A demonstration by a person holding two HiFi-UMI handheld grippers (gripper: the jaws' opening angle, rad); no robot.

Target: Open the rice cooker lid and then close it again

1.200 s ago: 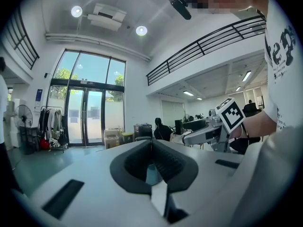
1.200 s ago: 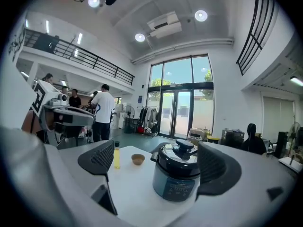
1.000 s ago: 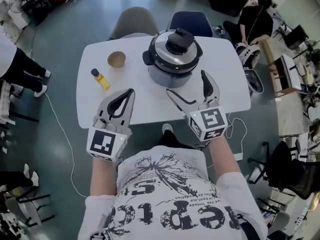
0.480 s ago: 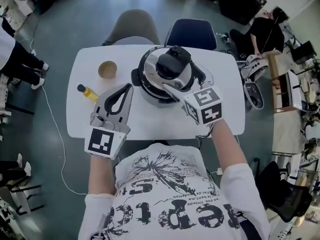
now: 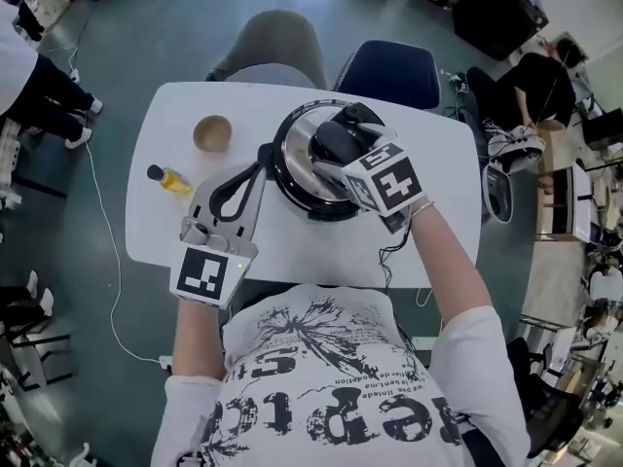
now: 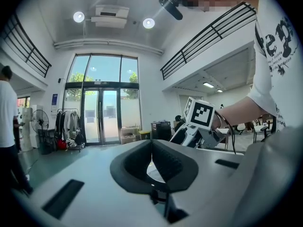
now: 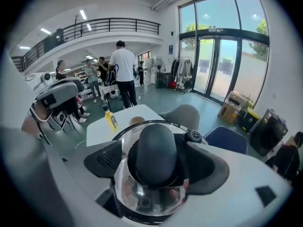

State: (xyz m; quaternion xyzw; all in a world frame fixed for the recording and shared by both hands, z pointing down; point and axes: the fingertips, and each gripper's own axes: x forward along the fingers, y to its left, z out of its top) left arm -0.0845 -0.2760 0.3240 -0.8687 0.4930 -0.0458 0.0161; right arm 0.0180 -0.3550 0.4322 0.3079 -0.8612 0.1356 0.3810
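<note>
The silver rice cooker (image 5: 297, 163) stands on the white table (image 5: 195, 232) with its lid down, a black knob (image 5: 336, 142) on top. My right gripper (image 5: 343, 146) points steeply down over the lid. Its jaws straddle the knob (image 7: 155, 145) and are closing, and a gap still shows at the left pad (image 7: 102, 157). My left gripper (image 5: 259, 156) lies level by the cooker's left side, its tips close to the rim. It is shut and holds nothing, the pads (image 6: 163, 160) meeting in the left gripper view.
A small tan bowl (image 5: 212, 132) and a yellow bottle (image 5: 170, 178) stand on the table's left part. A grey chair (image 5: 268, 42) and a blue chair (image 5: 389, 66) are behind the table. People stand and sit around the room's edges.
Both grippers moved forward from the table's near edge. The right one tilted down over the lid knob and its jaws narrowed. The left one slid up beside the cooker.
</note>
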